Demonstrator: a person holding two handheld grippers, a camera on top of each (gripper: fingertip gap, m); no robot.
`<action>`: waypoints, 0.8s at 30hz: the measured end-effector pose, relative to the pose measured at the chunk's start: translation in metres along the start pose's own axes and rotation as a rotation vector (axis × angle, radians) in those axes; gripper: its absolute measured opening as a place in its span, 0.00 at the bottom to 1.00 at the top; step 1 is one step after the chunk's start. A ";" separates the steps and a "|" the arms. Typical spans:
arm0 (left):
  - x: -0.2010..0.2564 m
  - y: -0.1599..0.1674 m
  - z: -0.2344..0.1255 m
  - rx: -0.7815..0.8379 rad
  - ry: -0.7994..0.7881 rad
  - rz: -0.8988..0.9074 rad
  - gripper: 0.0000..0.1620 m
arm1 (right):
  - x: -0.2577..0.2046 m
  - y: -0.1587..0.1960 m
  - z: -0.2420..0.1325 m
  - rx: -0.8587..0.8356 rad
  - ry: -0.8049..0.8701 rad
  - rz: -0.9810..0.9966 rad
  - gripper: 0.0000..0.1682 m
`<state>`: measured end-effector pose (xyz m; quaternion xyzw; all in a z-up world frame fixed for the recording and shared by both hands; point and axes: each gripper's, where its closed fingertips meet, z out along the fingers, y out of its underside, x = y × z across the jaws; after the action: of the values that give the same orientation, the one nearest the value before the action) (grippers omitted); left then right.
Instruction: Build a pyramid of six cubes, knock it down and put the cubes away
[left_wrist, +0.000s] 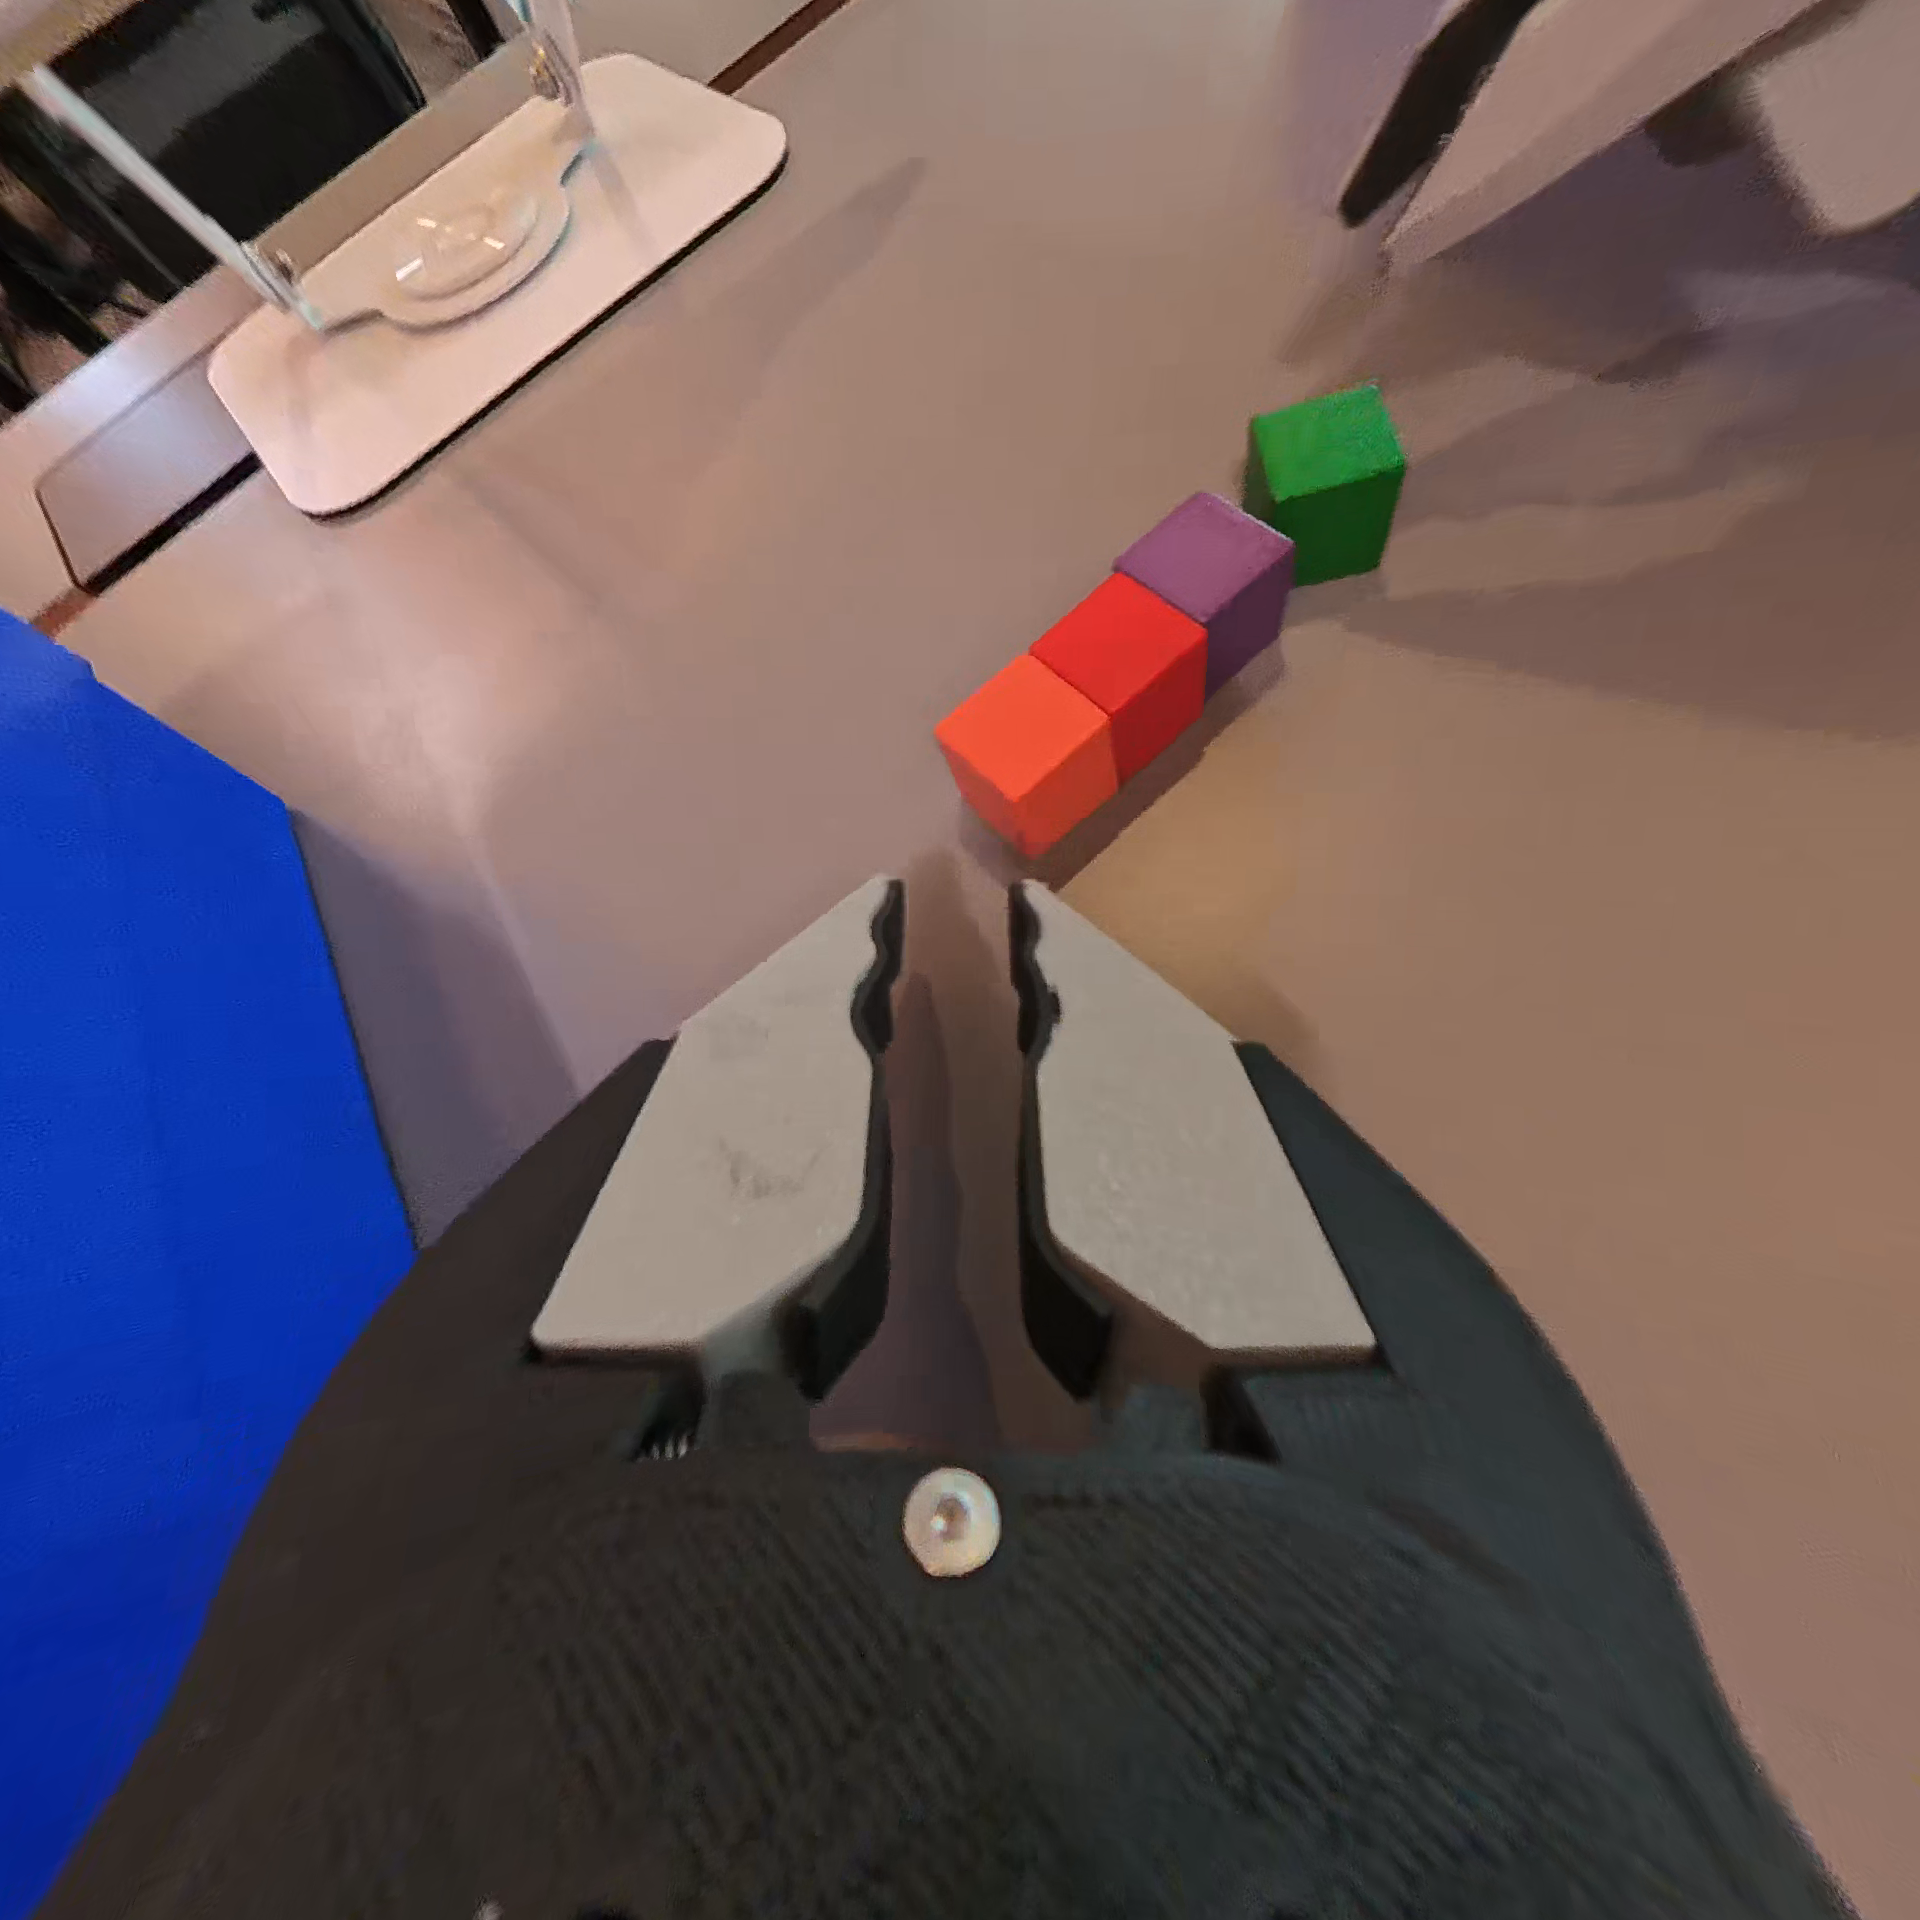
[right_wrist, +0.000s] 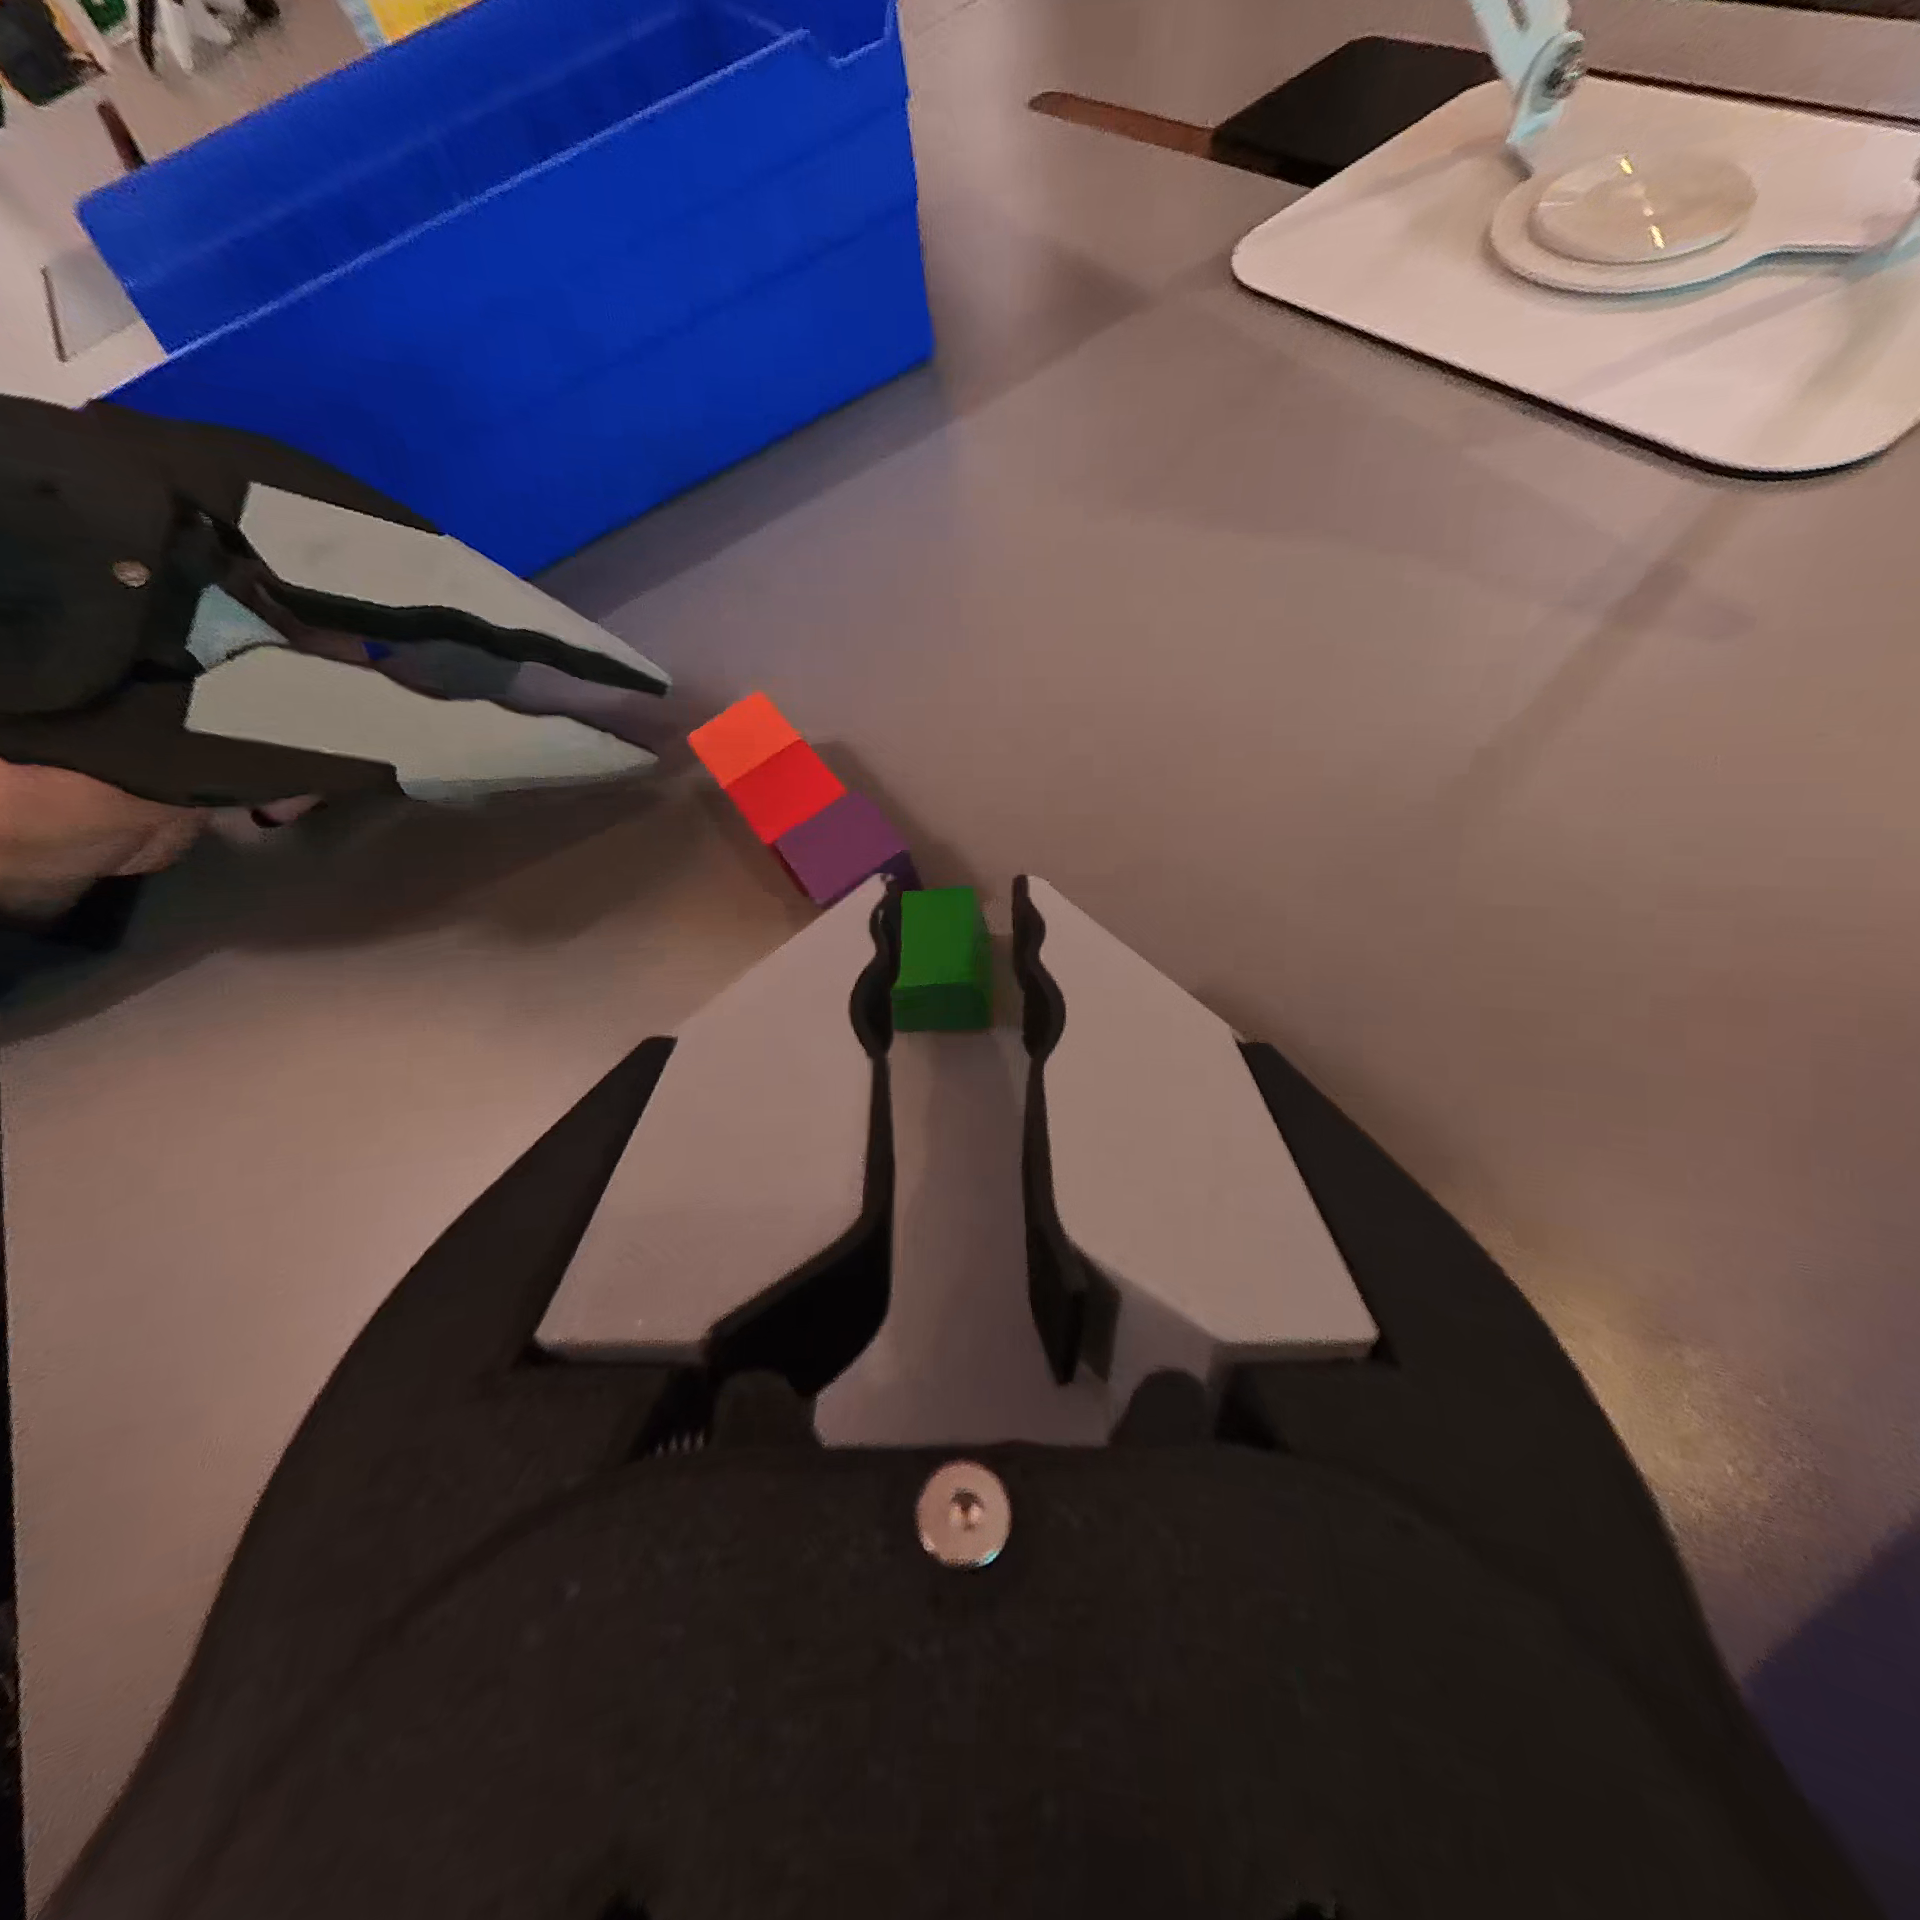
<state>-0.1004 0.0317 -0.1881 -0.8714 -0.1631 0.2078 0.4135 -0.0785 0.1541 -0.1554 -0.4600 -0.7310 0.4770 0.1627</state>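
Cubes orange (left_wrist: 1023, 753), red (left_wrist: 1127, 649) and purple (left_wrist: 1210, 566) touch in a row on the worktop (left_wrist: 1455, 987). We think we are building the base. Our right fingers (right_wrist: 951, 914) are open around green (right_wrist: 940, 961); next, close. Left fingers (left_wrist: 956, 909) are open, empty.

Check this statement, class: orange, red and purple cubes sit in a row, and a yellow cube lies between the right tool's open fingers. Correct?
Not quite. The cube between the right tool's open fingers is green, not yellow, as the right wrist view shows. The rest stands.

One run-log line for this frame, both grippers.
left gripper: open, empty, near orange cube | right gripper: open, straddling green cube | row: orange-red-purple on table
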 end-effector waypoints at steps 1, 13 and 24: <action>-0.001 0.000 0.000 0.003 0.009 -0.024 0.08 | 0.001 0.002 -0.001 -0.011 0.005 0.001 0.08; -0.006 0.003 -0.001 -0.008 0.022 -0.095 0.00 | 0.012 0.030 0.006 -0.168 0.074 0.017 0.03; -0.006 0.004 -0.001 -0.012 0.018 -0.091 0.00 | 0.021 0.037 0.024 -0.199 0.160 0.022 0.09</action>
<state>-0.1043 0.0260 -0.1892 -0.8673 -0.1999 0.1802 0.4188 -0.0861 0.1630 -0.2027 -0.5185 -0.7543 0.3657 0.1689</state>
